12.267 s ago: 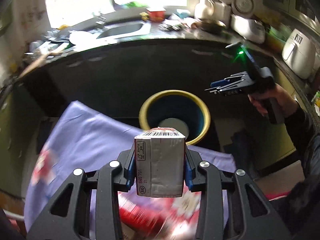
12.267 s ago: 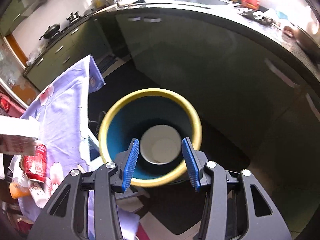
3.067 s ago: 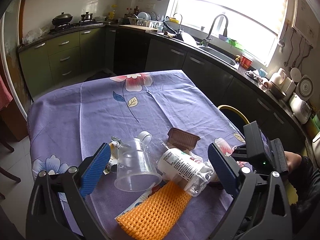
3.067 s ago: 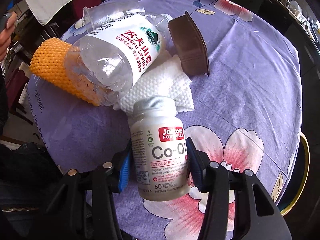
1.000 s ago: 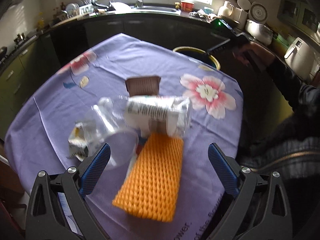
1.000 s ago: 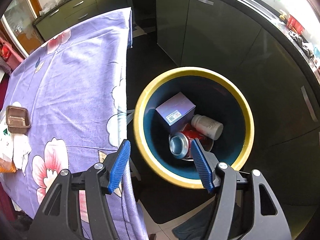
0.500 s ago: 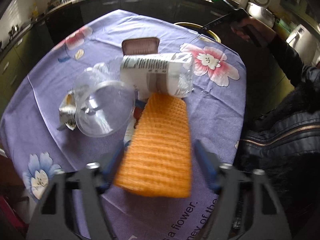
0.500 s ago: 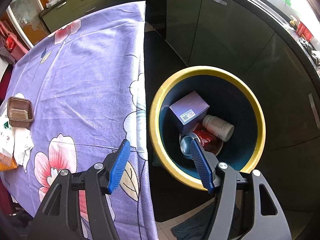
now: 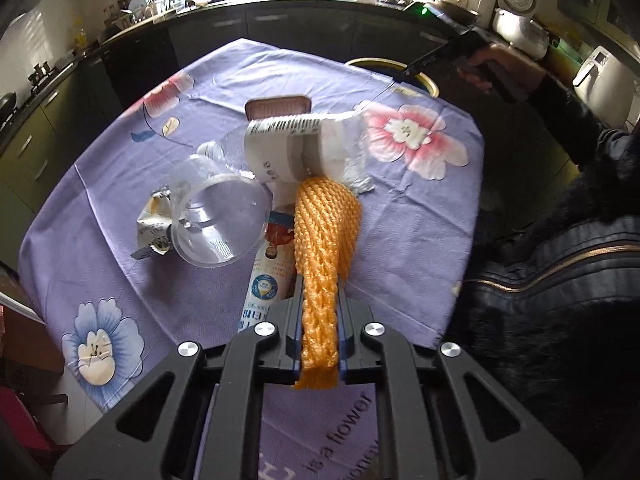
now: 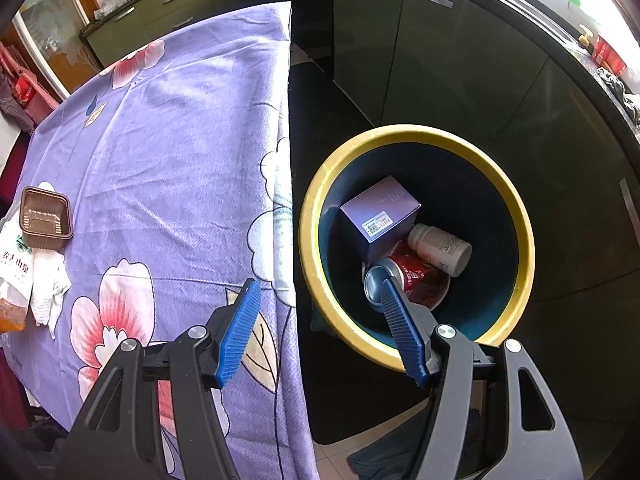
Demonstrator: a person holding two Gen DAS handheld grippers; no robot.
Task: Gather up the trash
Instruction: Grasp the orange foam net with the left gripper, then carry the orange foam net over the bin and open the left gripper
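Observation:
My left gripper [image 9: 319, 312] is shut on the near end of an orange foam net [image 9: 326, 236], squeezing it narrow over the purple flowered tablecloth [image 9: 400, 208]. Past the net lie a crushed water bottle [image 9: 296, 148], a clear plastic cup [image 9: 218, 220] on its side, a brown tray [image 9: 278, 106] and a printed wrapper [image 9: 264, 288]. My right gripper [image 10: 320, 320] stands open with nothing between its fingers, at the near rim of the yellow-rimmed bin [image 10: 520, 224]. In the bin are a purple box [image 10: 380, 216], a white pill bottle [image 10: 440, 248] and a red can [image 10: 408, 280].
A crumpled foil wrapper [image 9: 154, 224] lies left of the cup. A white paper towel [image 10: 46, 284] sits by the brown tray [image 10: 46, 218]. Dark cabinets [image 10: 440, 60] stand behind the bin. A person's dark jacket [image 9: 560, 280] fills the right side.
The left gripper's jaws went from wide open to shut on the orange net, pinching it narrow. The right gripper drifted slightly from over the bin toward the table edge.

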